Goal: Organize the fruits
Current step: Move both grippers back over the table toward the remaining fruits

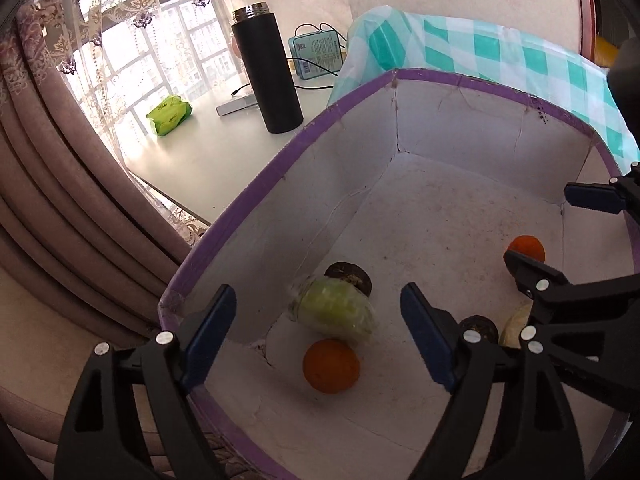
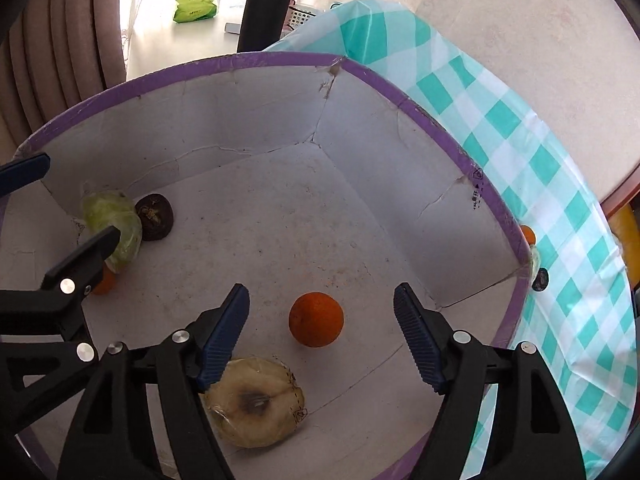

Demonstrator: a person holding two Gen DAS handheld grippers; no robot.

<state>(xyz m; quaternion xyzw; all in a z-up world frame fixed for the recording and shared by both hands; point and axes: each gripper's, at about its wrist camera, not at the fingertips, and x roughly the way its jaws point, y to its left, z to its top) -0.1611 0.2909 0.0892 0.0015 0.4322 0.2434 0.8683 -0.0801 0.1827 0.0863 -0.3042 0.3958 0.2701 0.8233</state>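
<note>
A white box with a purple rim (image 1: 248,196) (image 2: 400,100) holds the fruit. In the left wrist view a wrapped green fruit (image 1: 338,312), a dark fruit (image 1: 348,276) behind it and an orange (image 1: 330,366) lie between my open, empty left gripper's (image 1: 316,336) fingers. A second orange (image 1: 526,248) and a second dark fruit (image 1: 480,326) lie further right, by my right gripper (image 1: 560,232). In the right wrist view my right gripper (image 2: 320,336) is open and empty around that orange (image 2: 316,320). A wrapped pale fruit (image 2: 256,400) lies under its left finger. The green fruit (image 2: 114,224) and dark fruit (image 2: 154,216) lie at the left.
The box sits on a teal checked cloth (image 2: 560,240) (image 1: 500,52). More fruit lies outside the box's right corner (image 2: 534,256). On a white table (image 1: 208,156) behind stand a black flask (image 1: 266,68), a green packet (image 1: 170,114) and a teal tin (image 1: 316,52). Curtains (image 1: 60,200) hang at the left.
</note>
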